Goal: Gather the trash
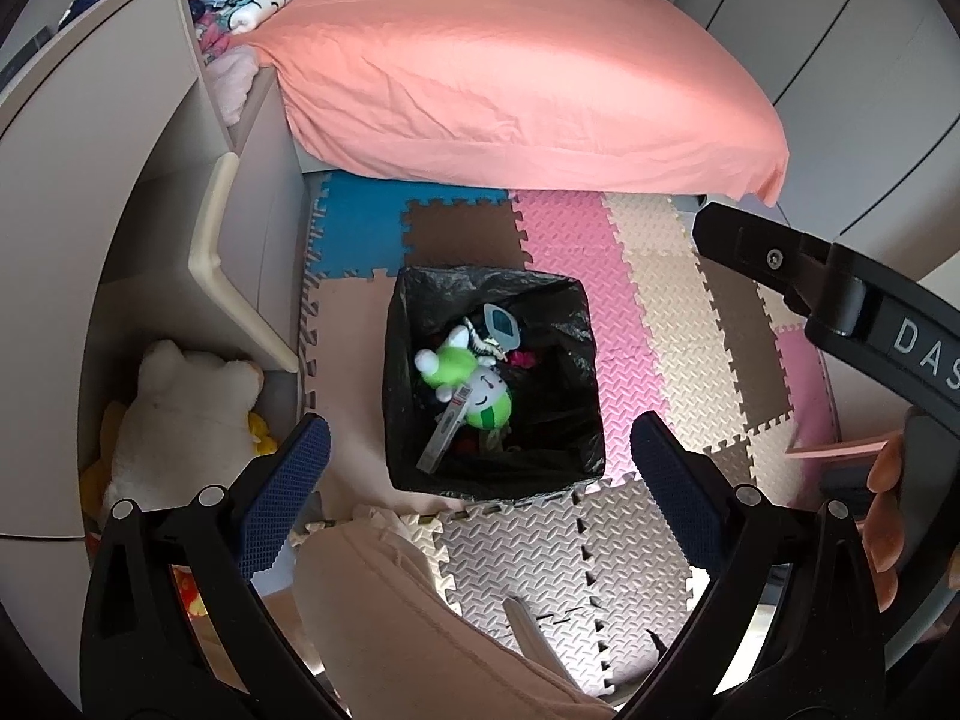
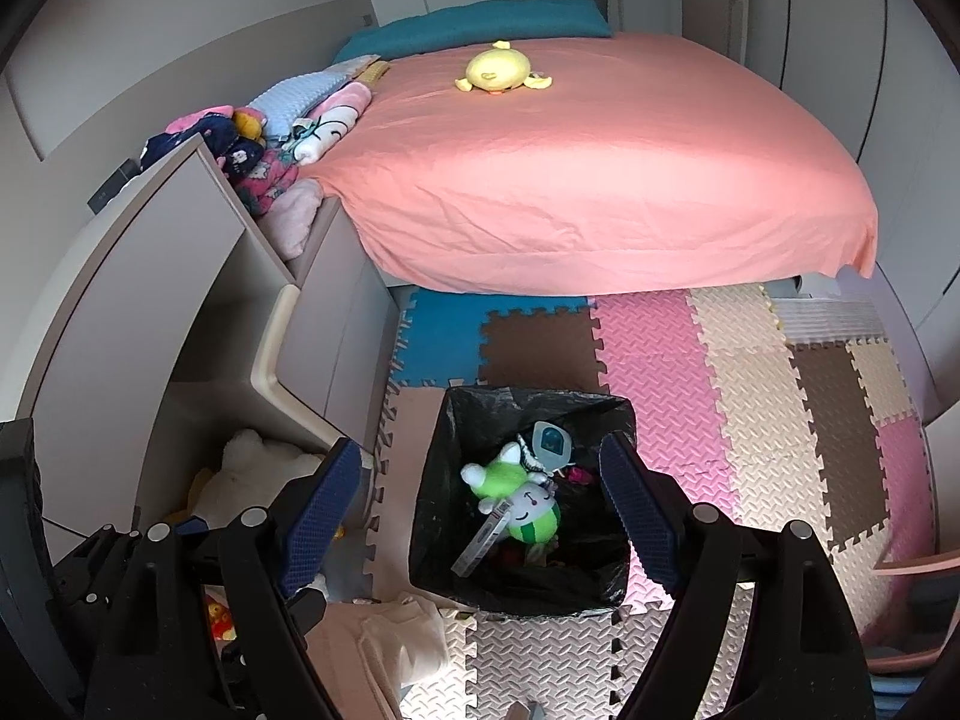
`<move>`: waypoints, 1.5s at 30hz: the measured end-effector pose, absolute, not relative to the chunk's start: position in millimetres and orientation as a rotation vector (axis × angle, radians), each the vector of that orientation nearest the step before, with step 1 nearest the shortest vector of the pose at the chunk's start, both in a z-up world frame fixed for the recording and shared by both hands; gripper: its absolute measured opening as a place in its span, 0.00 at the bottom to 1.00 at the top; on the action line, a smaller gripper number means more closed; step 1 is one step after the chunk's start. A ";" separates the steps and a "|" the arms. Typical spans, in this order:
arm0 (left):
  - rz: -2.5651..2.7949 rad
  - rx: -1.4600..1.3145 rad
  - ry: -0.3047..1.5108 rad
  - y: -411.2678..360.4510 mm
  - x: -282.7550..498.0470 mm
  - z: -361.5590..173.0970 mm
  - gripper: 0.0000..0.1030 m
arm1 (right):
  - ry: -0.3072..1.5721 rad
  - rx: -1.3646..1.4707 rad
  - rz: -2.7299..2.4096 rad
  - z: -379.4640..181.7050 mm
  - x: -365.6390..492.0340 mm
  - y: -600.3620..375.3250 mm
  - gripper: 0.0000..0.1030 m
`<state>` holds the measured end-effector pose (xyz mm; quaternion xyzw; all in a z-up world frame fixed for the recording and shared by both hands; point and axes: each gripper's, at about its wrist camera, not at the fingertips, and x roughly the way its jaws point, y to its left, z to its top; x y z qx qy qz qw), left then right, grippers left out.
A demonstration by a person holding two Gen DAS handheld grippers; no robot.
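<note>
Foam floor mats (image 2: 750,372) – lined bin (image 2: 606,414), pink bed (image 2: 600,180)

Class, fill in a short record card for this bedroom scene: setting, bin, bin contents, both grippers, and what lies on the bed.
setting: bedroom floor of foam puzzle mats
bin: square bin with black liner, standing upright on the mats
bin contents: green and white plush toy, long flat packet, blue and white tag
left gripper: open, empty, above the bin
right gripper: open, empty, above the bin
bed: pink sheet, yellow plush on top
</note>
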<state>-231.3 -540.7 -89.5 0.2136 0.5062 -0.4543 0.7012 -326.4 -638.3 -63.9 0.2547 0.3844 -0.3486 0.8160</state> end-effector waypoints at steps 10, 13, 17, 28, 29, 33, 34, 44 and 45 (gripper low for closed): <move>-0.929 0.411 1.032 -506.9 -208.5 -51.5 0.94 | 0.769 0.502 -0.652 -35.4 -298.3 -617.0 0.80; -0.879 0.379 0.993 -488.5 -198.3 -35.3 0.94 | 0.749 0.481 -0.613 -21.8 -284.8 -605.6 0.80; -0.814 0.345 0.950 -458.1 -185.5 -16.5 0.94 | 0.720 0.442 -0.540 -0.7 -262.5 -582.4 0.81; -0.612 0.239 0.882 -364.5 -156.3 23.1 0.94 | 0.701 0.312 -0.311 37.2 -186.2 -489.7 0.82; -0.595 0.230 0.882 -356.2 -153.6 24.6 0.94 | 0.702 0.306 -0.295 38.7 -180.5 -482.2 0.82; -0.495 0.170 0.881 -310.8 -142.1 32.7 0.94 | 0.704 0.275 -0.213 47.1 -153.6 -446.2 0.87; -0.478 0.154 0.881 -302.2 -141.0 33.7 0.94 | 0.707 0.264 -0.194 48.6 -148.4 -436.6 0.88; -0.259 0.055 0.879 -200.3 -119.3 44.4 0.94 | 0.714 0.186 -0.045 60.5 -102.2 -355.1 0.97; -0.236 0.051 0.878 -190.9 -117.5 45.1 0.94 | 0.719 0.179 -0.030 61.2 -96.7 -346.9 0.97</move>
